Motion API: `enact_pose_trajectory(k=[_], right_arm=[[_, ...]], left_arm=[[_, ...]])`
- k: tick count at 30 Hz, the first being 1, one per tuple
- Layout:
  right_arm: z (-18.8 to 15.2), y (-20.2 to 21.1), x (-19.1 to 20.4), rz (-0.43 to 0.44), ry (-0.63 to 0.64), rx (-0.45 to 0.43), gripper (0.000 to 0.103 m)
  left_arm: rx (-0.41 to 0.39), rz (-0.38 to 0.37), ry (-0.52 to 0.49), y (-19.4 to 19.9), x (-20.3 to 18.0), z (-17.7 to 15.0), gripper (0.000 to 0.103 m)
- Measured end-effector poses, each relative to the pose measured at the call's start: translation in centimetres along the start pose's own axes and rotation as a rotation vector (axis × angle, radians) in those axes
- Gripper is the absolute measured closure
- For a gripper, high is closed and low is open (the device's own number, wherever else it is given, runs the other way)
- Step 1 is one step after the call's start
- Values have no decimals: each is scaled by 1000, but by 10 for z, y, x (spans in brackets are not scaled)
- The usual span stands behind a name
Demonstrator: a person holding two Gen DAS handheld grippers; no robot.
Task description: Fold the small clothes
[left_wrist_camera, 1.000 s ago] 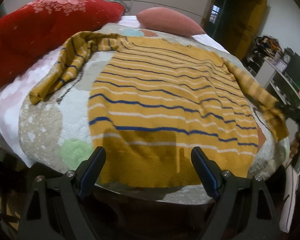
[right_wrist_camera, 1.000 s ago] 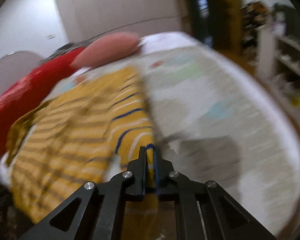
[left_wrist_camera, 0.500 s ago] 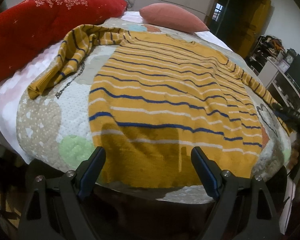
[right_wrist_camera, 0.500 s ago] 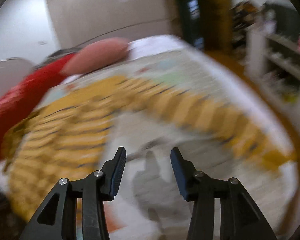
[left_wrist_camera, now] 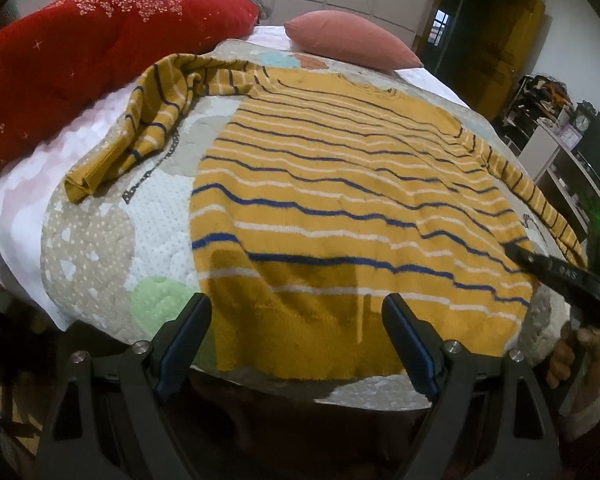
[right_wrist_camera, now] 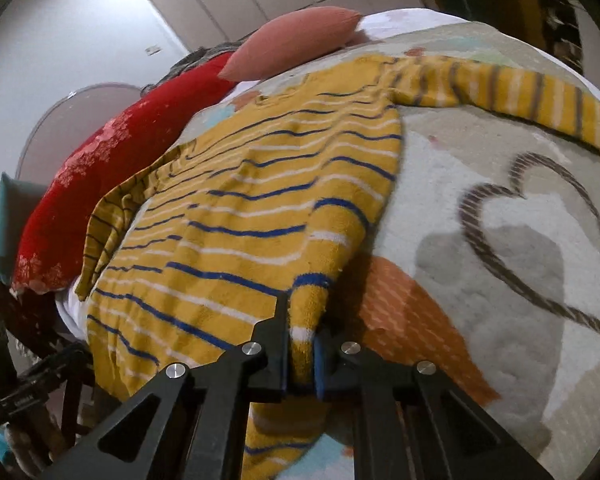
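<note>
A bed covered by a patchwork quilt is filling both frames. A yellow striped sweater is lying spread across it, a red blanket is bunching at upper left, and a pink pillow is resting at the top.

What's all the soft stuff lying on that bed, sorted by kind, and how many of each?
Striped sweaters: 1, the mustard sweater, its side edge pinched by the right gripper
Pillows: 1, the pink pillow
Red quilts: 1, the red floral quilt
Patterned bedspreads: 1, the pastel bedspread
Total: 4
</note>
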State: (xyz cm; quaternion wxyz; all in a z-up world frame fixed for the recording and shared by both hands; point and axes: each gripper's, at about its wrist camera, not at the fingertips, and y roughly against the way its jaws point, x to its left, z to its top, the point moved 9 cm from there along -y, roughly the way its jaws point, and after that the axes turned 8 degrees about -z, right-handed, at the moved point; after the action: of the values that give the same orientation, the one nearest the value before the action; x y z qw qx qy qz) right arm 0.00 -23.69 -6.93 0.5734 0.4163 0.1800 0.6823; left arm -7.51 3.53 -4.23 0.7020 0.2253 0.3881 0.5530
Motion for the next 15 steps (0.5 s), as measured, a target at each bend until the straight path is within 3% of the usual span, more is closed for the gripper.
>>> enact_pose_trajectory(k=[8,12,15], right_arm=[[-9,20,-7,-39,51,-29,93],[-10,17,-13,-1,-3,-24,93],[-11,17,-15,25,-33,-28,93]], left_arm=[[-32,76,26,0,33,12,17],[-63,154,-37,-12,52,33,17],[-26,174,-31,-34,69,40,17]])
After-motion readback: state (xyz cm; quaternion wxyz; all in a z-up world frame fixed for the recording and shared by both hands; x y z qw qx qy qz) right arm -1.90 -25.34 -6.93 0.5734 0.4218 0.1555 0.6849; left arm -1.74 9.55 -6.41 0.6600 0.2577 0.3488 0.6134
